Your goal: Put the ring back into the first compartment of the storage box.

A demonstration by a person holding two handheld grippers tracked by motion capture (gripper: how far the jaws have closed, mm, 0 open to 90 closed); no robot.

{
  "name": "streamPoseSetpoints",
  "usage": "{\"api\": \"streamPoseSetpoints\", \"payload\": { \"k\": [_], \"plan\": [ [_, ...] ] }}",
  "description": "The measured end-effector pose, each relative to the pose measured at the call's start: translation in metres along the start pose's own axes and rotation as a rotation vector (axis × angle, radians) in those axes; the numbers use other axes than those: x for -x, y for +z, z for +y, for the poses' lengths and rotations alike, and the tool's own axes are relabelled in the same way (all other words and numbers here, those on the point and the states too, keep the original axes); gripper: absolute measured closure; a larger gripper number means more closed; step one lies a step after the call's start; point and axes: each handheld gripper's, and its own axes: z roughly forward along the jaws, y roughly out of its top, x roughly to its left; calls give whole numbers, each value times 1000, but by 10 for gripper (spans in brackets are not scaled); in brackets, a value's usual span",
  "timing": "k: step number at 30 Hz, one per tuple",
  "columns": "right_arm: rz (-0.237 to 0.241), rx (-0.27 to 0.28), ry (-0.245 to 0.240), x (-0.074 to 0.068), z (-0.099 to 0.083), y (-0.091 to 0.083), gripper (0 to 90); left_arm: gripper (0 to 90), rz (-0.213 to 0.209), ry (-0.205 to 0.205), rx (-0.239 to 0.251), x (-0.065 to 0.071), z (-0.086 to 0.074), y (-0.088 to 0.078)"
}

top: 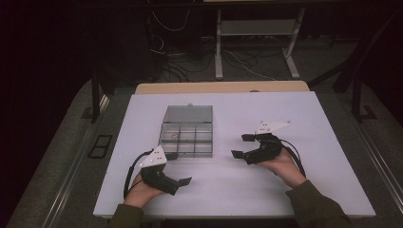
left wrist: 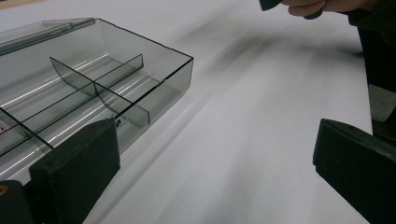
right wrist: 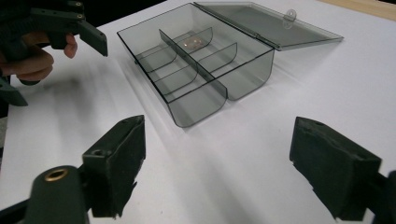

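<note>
I have the smoky compartment box sitting lid-back at the centre of the high view, so all its cells are open to both tools. My left gripper rests low at the lower left, jaws wide apart and empty, aimed past the box's near corner. My right gripper hangs at centre right, jaws spread wide, holding nothing, pointed left toward the box, wrist resting on the white table.

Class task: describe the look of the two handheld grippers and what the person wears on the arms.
Both the left gripper and right gripper are black, with blocky jaws, a pale three-cornered plate on top and a trailing black cable. The sleeves are olive green.
</note>
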Motion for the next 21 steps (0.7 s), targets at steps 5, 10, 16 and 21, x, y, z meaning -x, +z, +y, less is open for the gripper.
{"api": "streamPoseSetpoints", "payload": {
  "k": [5,10,16,21],
  "plan": [
    [-14,18,12,-1,-8,-13,157,0,0,0,-3,0,0,0],
    [-34,30,16,-3,-20,-24,136,0,3,3,-3,1,0,-1],
    [-56,32,18,-6,-34,-34,136,0,4,1,-2,1,0,-1],
    [-72,40,26,-7,-44,-42,128,0,3,3,0,2,0,-1]
  ]
}}
